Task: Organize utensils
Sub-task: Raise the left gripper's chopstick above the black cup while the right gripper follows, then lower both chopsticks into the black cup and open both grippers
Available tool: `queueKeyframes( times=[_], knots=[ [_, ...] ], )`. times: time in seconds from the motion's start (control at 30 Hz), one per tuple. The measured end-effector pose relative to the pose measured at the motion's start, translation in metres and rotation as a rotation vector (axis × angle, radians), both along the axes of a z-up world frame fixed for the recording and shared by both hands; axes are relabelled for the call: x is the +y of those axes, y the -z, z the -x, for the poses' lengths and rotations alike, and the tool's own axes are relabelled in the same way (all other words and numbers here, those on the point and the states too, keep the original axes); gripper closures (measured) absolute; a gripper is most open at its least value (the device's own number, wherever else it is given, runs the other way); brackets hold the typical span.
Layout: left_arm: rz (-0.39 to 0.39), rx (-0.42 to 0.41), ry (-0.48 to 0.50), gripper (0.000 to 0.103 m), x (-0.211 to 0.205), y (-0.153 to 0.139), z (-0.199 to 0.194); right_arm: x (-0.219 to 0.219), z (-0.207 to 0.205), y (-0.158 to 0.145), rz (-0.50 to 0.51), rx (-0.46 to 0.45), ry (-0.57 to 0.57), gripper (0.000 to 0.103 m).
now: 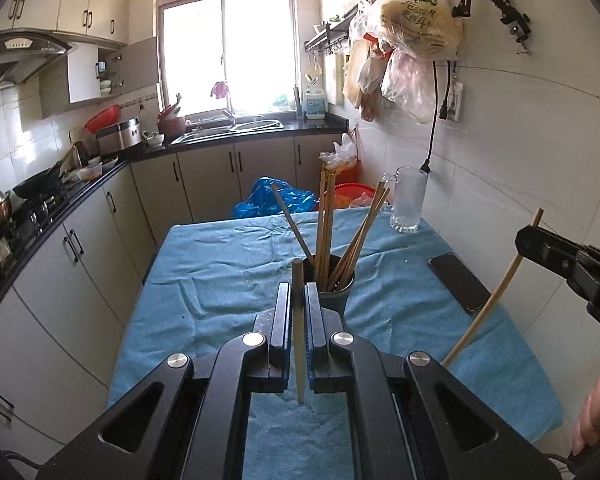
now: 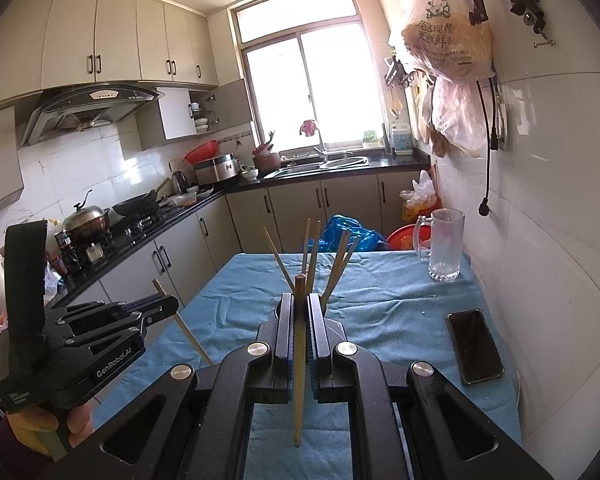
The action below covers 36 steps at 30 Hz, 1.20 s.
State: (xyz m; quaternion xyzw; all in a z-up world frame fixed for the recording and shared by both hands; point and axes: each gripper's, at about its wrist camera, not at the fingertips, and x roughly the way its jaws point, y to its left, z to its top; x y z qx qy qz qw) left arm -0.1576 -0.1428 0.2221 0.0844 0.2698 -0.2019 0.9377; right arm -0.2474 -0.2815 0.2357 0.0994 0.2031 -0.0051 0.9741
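A dark cup with several wooden chopsticks stands mid-table on the blue cloth. My left gripper is shut on one upright chopstick, just in front of the cup; it also shows in the right wrist view. My right gripper is shut on another upright chopstick, with the cup hidden behind its jaws and the cup's chopsticks rising above. The right gripper shows at the left wrist view's right edge, holding its chopstick tilted.
A glass mug stands at the table's far right and a black phone lies near the right edge by the tiled wall. Blue cloth covers the table. Counter and cabinets run along the left. Bags hang on the wall.
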Motion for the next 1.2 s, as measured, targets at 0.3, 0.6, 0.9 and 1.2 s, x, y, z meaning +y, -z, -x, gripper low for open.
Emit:
queueKeyframes(
  times=[0.3,0.6,0.9,1.2],
  knots=[
    [-0.004,-0.024,0.02,0.098,-0.001,-0.009,0.003,0.003,-0.005,-0.003,-0.002,-0.005,-0.005,0.097],
    [0.017,-0.009,0.044,0.098,-0.001,-0.017,-0.004,0.001,-0.02,-0.008,-0.021,-0.016,-0.014,0.097],
    [0.044,-0.013,0.045,0.098,0.004,-0.03,-0.015,-0.004,-0.03,-0.022,-0.026,-0.059,-0.005,0.097],
    [0.109,-0.102,0.045,0.098,0.005,-0.073,-0.031,-0.012,-0.047,-0.045,-0.039,-0.126,0.021,0.097]
  ],
)
